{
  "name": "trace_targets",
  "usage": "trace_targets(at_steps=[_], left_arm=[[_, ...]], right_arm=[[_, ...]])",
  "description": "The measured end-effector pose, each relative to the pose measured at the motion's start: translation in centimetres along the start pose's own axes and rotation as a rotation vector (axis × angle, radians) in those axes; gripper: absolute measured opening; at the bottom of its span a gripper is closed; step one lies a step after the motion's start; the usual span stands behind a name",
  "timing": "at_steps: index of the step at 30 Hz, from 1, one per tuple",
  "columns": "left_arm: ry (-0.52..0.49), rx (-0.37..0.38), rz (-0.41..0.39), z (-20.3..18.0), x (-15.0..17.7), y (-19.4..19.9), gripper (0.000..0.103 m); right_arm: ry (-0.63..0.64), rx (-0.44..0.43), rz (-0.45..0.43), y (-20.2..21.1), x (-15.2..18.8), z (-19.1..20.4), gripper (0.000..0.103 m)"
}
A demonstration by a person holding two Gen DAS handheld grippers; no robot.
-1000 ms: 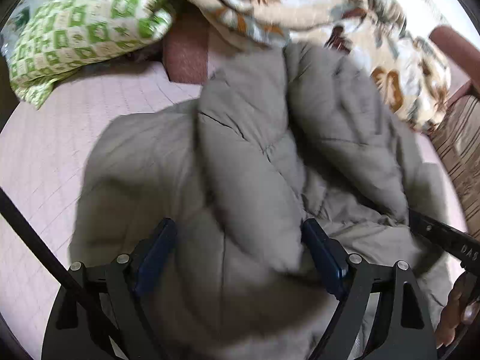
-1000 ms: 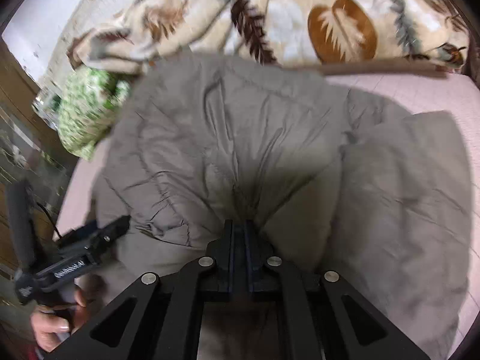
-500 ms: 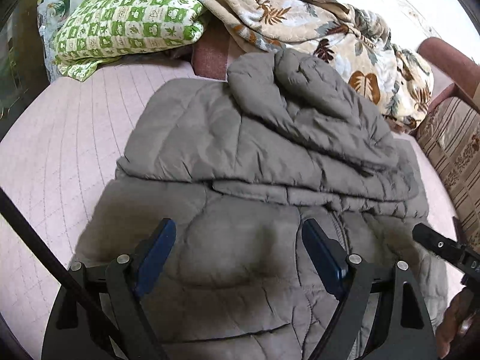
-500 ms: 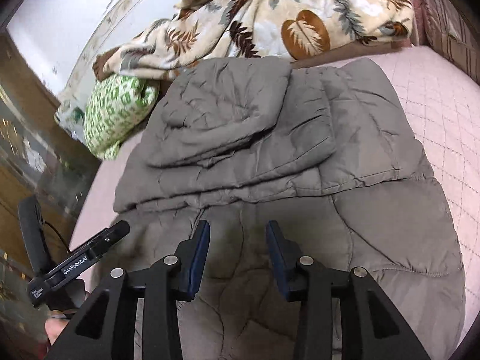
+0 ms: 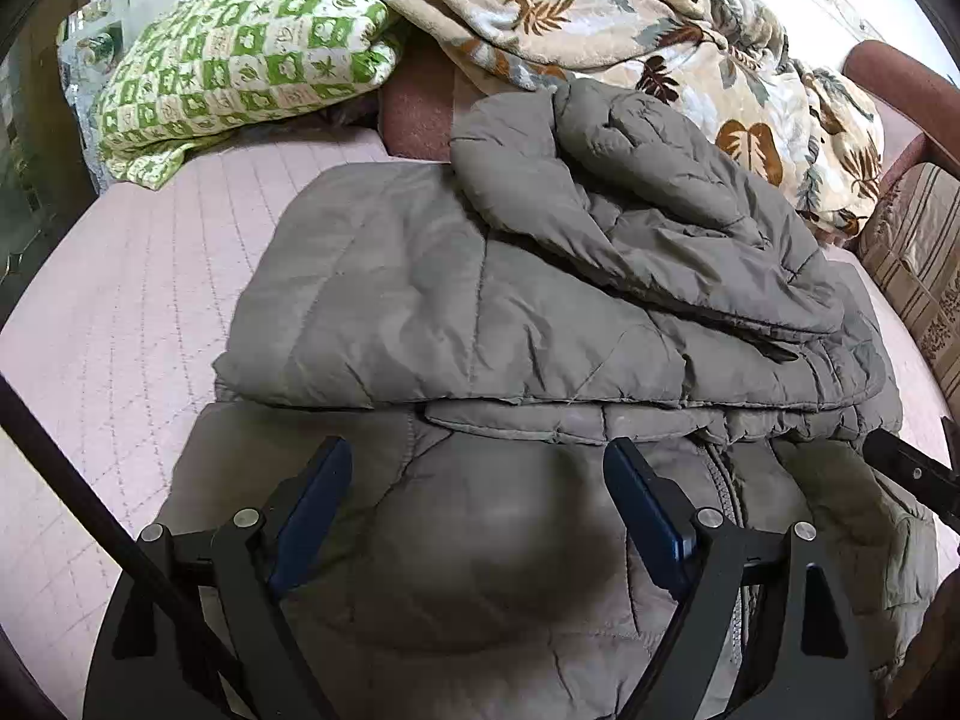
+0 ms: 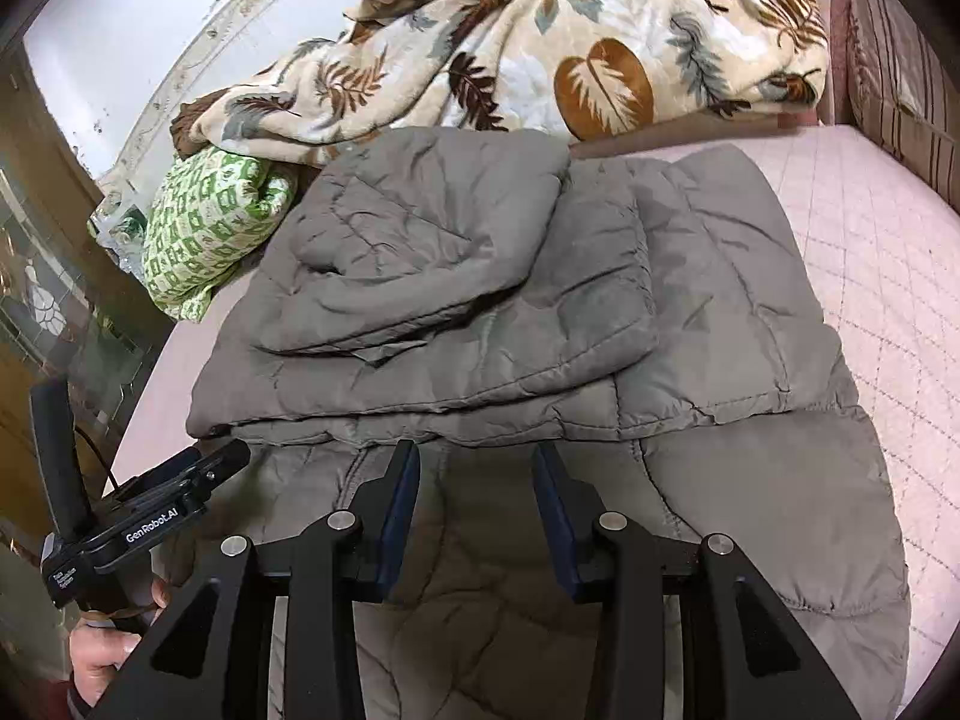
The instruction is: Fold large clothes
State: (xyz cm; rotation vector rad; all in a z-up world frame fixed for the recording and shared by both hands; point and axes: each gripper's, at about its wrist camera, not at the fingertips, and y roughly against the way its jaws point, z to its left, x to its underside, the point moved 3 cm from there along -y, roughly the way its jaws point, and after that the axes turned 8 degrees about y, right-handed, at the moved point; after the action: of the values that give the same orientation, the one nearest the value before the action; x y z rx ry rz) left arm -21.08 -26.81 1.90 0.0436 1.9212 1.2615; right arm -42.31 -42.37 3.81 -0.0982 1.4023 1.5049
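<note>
A grey quilted puffer jacket lies on a pink quilted bed, its far part folded back over itself, with a sleeve or hood piled on top. It also fills the right wrist view. My left gripper is open and empty, hovering over the near part of the jacket by its zipper. My right gripper is open and empty, just in front of the folded edge. The left gripper's body shows at the left of the right wrist view.
A green and white patterned pillow and a leaf-print blanket are heaped at the bed's far end. A striped cushion stands at the right. Bare pink bed shows on both sides of the jacket.
My right gripper has let go of the jacket and opened. The jacket's upper part now lies folded over. Both grippers have pulled back towards the near edge.
</note>
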Motion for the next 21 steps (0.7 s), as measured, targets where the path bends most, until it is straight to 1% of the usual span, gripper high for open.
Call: trace_targets(at_steps=[6, 8, 12, 15, 21], left_arm=[[-0.029, -0.003, 0.004, -1.0, 0.6, -0.4, 0.086], [-0.041, -0.003, 0.001, -1.6, 0.9, -0.3, 0.086], [-0.101, -0.028, -0.026, -2.9, 1.6, 0.0, 0.086], [-0.123, -0.042, -0.037, -3.2, 1.7, 0.1, 0.086], [-0.131, -0.058, -0.029, -3.2, 1.8, -0.2, 0.086]], right_arm=[[-0.012, 0.004, 0.04, -1.2, 0.5, -0.1, 0.042], [0.004, -0.002, 0.049, -1.5, 0.8, 0.3, 0.042], [0.053, 0.005, 0.055, -1.7, 1.0, 1.4, 0.042], [0.072, 0.01, 0.069, -2.1, 1.3, 1.8, 0.042], [0.084, 0.019, 0.091, -2.6, 1.8, 1.8, 0.044]])
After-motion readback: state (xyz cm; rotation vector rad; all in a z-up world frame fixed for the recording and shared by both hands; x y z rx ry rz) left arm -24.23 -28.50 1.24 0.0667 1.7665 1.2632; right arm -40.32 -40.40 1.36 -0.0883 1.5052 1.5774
